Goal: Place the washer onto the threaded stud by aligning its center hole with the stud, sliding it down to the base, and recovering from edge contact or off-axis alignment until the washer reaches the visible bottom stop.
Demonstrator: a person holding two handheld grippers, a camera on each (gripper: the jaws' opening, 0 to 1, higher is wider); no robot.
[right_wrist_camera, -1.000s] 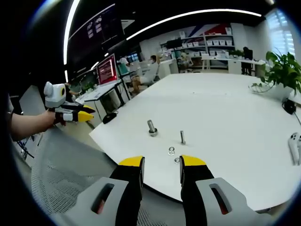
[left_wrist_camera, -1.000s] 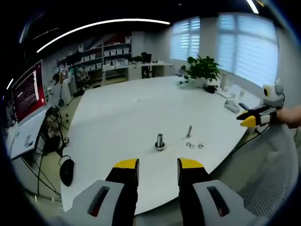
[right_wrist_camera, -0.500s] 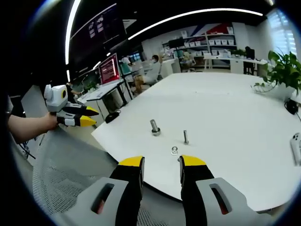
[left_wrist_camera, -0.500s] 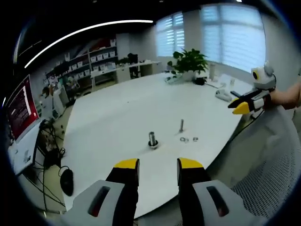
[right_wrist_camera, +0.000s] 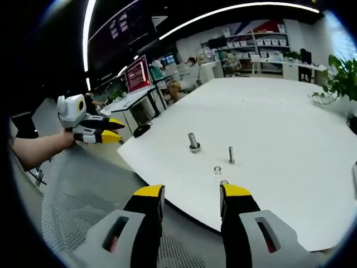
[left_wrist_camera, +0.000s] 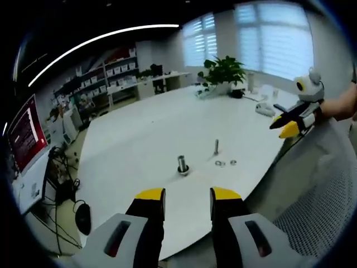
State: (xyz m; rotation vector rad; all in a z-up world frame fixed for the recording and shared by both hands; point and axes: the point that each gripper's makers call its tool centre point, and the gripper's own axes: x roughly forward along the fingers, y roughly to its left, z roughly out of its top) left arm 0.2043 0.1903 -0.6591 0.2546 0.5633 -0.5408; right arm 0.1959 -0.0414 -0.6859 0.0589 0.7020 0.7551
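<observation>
— Washer (left_wrist_camera: 220,163) first, since that's the job: where is it?

— Lying flat on the white surface (left_wrist_camera: 145,134), just beside a second washer (left_wrist_camera: 233,162), both close to the thin threaded stud (left_wrist_camera: 216,147). In the right gripper view the same washer (right_wrist_camera: 217,171) sits just in front of the stud (right_wrist_camera: 231,154).

— Go from the biggest things down, then.

— The surface fills the middle of both views, round-edged and mostly bare. Behind it stand shelves (left_wrist_camera: 120,70) with boxes, a red monitor (left_wrist_camera: 25,133) at one side, and a potted plant (left_wrist_camera: 223,71) by the blinds. A grey mesh chair back (right_wrist_camera: 83,184) lies between the right hand-held gripper and the surface's edge.

— And the hand-held grippers?

— The left hand-held gripper (left_wrist_camera: 188,194) has its yellow-tipped jaws spread with nothing between them, held off the near edge. The right hand-held gripper (right_wrist_camera: 191,191) is likewise spread and empty, also short of the edge.

— Anything near the stud?

— A thicker bolt (left_wrist_camera: 182,165) stands upright on its own wide base, a little apart from the stud. Nothing lies between the washers and the stud.
</observation>
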